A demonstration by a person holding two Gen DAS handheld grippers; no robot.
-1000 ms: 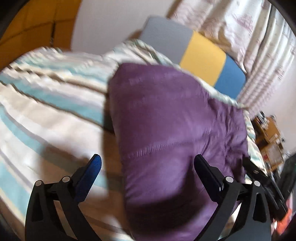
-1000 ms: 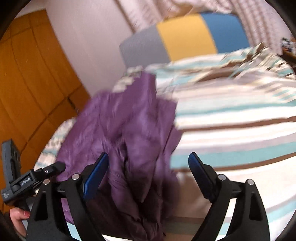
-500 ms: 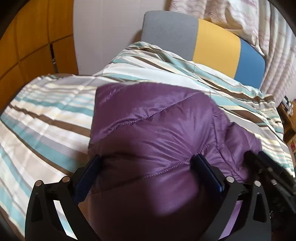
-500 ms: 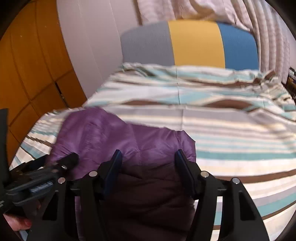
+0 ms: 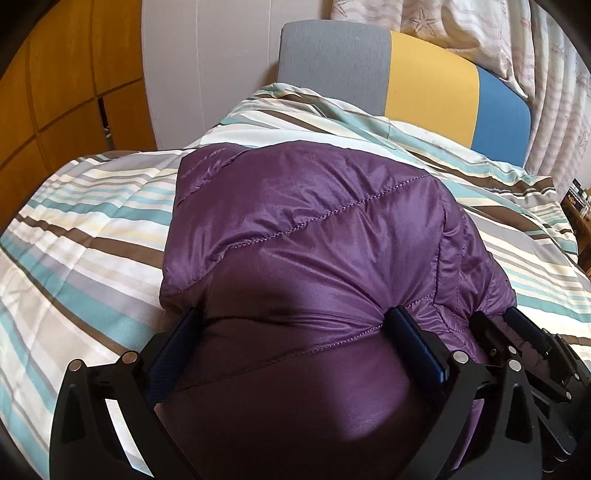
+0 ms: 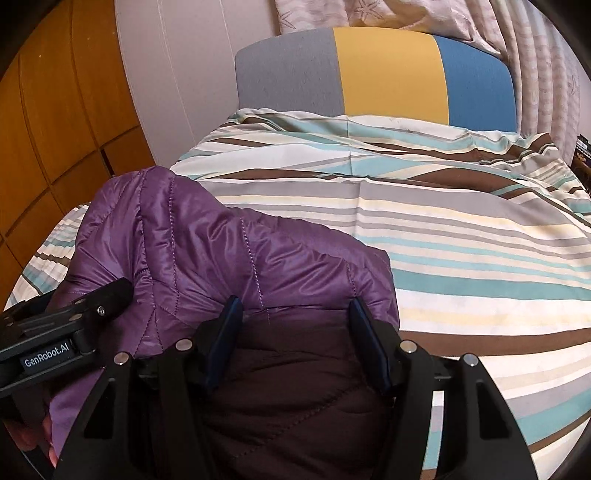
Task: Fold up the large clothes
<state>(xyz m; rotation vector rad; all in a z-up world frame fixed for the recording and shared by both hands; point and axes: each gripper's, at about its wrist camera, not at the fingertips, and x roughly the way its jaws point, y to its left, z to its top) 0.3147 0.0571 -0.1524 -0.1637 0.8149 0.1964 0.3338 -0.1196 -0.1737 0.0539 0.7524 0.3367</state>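
A purple quilted puffer jacket (image 5: 306, 236) lies bunched on a striped bed, near its front edge. It also shows in the right wrist view (image 6: 207, 251). My left gripper (image 5: 291, 339) is open, its jaws wide apart with the jacket's padded bulk between them. My right gripper (image 6: 295, 336) has its jaws partly closed around a thick fold of the jacket, both pads pressing the fabric. The right gripper appears at the lower right of the left wrist view (image 5: 524, 354). The left gripper's body appears at the left of the right wrist view (image 6: 62, 328).
The striped duvet (image 6: 461, 236) covers the bed. A grey, yellow and blue headboard (image 6: 388, 74) stands at the far end below curtains (image 5: 461, 26). Orange wooden cabinets (image 5: 59, 74) line the left wall. A cluttered shelf (image 5: 576, 199) sits at the far right.
The jacket has come down from hanging in the air onto the bed. My right gripper's jaws have narrowed around a fold of it. Both grippers have lowered onto the jacket.
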